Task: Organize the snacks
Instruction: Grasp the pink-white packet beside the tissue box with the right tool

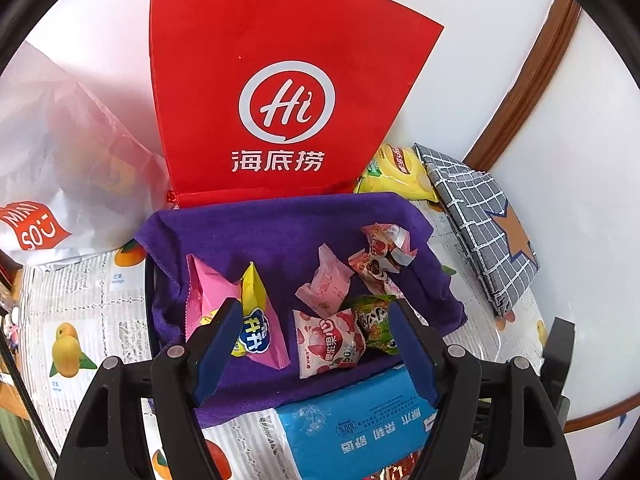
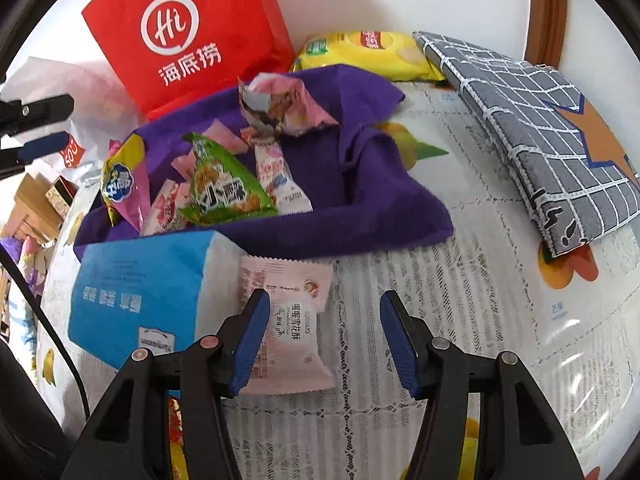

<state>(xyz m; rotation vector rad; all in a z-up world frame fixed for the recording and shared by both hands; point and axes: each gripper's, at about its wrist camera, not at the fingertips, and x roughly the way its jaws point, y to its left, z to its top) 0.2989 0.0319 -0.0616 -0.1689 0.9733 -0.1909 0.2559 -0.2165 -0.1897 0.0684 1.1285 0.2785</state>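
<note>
Six snack packets (image 1: 325,288) sit bunched on the purple cloth (image 1: 280,224), and a seventh, the pale pink packet (image 2: 288,320), lies alone on the bench (image 2: 460,300) against the blue tissue pack (image 2: 140,288). The left tool (image 1: 312,344) hovers over the pile, jaws half apart, gripping nothing. The right tool (image 2: 324,344) stands half open, its left pad over the pink packet's edge, not pinching. Open bench runs right toward the one grey checked pouch (image 2: 540,132); the red bag (image 1: 280,92) walls the back.
</note>
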